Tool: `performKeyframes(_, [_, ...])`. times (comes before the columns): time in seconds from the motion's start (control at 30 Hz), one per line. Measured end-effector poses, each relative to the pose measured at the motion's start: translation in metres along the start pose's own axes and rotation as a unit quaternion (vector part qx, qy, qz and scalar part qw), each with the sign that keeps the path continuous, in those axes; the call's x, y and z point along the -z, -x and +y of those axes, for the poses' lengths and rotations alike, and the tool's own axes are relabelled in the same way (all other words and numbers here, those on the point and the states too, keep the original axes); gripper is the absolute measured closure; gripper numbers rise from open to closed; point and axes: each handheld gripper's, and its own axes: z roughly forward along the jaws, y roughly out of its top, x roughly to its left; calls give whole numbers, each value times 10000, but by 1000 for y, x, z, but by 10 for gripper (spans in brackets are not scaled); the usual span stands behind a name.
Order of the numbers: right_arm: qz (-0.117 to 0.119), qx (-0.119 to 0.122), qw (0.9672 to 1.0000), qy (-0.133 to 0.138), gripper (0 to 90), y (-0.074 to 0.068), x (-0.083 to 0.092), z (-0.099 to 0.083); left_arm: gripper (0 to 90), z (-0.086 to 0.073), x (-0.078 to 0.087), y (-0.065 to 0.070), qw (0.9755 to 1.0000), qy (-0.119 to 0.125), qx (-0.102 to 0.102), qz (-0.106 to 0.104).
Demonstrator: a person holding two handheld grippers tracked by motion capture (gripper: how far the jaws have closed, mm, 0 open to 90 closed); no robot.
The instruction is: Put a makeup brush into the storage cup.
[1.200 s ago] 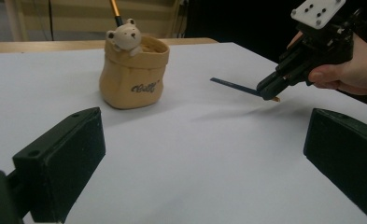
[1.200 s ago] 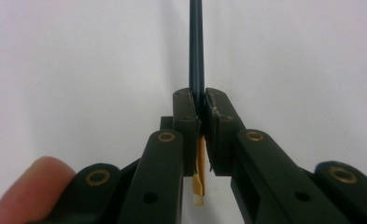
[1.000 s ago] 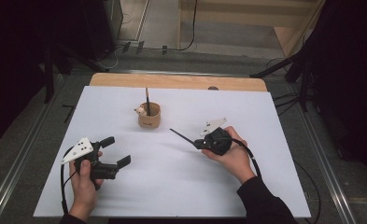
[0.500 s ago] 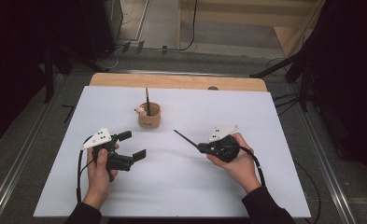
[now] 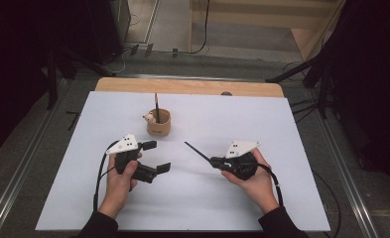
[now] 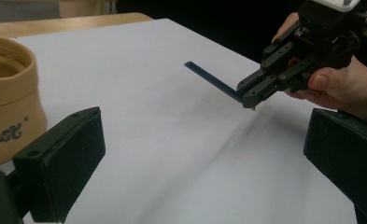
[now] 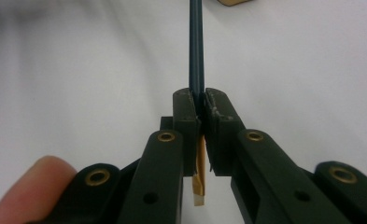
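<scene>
1. Lower left of the high view: your left gripper (image 5: 153, 156) has slid rightward toward frame centre over the last second. Jaws apart, nothing between them.
2. Upper centre: the tan cup (image 5: 159, 123) hasn't moved. One dark pencil stands in it (image 5: 157, 106), and a small pale figure (image 5: 147, 118) sits at its rim.
3. Centre right: your right gripper (image 5: 216, 160) has drifted right and slightly down-frame, so it now sits a bit farther from the cup than before. Jaws clamped on a dark blue pencil (image 5: 196, 151). The right gripper view shows the pads tight on the shaft (image 7: 196, 56), with the tan sharpened end poking out behind.
4. Left gripper view: the pencil (image 6: 214, 81) juts up and left off the white sheet (image 6: 162, 154), free end unsupported.
5. My read: the pencil is secured and both hands are converging. Dropping it into the cup beside the other one looks like what's left.
</scene>
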Motion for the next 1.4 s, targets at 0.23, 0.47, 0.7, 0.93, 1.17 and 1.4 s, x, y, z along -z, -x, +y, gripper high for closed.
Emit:
performKeyframes(0.23, [140,131,9998,37,854,-8,-5,1,0,0,-7,4,9997,-112,-86,-216])
performKeyframes(0.47, [250,306,9992,116,854,-17,-6,6,0,-1,-9,4,9988,-194,-139,-427])
performKeyframes(0.7, [365,462,9982,118,854,-22,-7,8,151,0,-15,7,9984,-308,-122,-461])
performKeyframes(0.93, [421,586,9974,69,854,-25,-9,9,348,1,-21,11,9978,-516,-69,-405])
performKeyframes(1.17, [508,760,9958,51,854,-28,-9,11,526,3,-25,9,9957,-776,27,-507])
performKeyframes(1.4, [567,877,9945,-22,853,-32,-14,11,648,5,-26,4,9905,-936,208,-989])
